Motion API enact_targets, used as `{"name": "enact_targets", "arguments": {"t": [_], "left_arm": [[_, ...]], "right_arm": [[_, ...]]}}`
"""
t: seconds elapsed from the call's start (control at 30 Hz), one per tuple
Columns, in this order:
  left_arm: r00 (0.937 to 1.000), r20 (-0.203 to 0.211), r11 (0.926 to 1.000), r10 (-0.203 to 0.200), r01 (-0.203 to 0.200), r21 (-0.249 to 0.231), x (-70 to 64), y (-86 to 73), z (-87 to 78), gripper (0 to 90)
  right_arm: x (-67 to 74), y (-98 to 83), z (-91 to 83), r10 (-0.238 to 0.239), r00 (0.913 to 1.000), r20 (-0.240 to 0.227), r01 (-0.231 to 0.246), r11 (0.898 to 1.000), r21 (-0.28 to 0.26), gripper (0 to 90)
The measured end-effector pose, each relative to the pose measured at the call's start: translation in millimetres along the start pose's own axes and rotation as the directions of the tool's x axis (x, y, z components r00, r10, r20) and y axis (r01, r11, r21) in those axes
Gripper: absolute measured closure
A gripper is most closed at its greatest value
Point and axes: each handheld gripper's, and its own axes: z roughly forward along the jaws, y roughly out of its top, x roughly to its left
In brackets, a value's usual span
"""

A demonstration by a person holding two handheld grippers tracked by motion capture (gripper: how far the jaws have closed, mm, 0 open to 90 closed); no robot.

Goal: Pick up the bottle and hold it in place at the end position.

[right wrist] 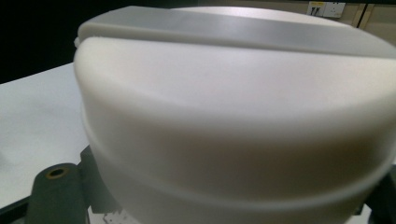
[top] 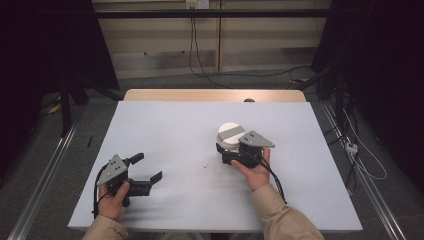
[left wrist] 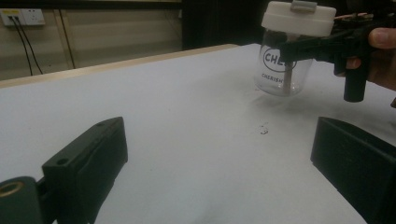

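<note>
White table [top: 165,130] — wall socket [top: 197,4], cables [top: 197,55] beyond

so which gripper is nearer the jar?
Right. The right gripper is clamped on the jar below its white lid; the left gripper sits open, well apart from it.

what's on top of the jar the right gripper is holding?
A white lid with a grey bar across its top caps the clear jar. The lid hides the jar's mouth; the glass shows no contents I can make out.
</note>
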Motion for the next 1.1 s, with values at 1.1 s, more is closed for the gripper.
{"name": "enact_targets", "arguments": {"t": [1.1], "left_arm": [[0.9999, 0.006, 0.9999, -0.013, 0.013, -0.007, -1.2, -0.2, 0.3, 3.5]], "right_arm": [[3.6, 1.9, 27.2, -0.013, 0.9998, -0.017, 0.014, 1.000, 0.025, 18.1]]}}
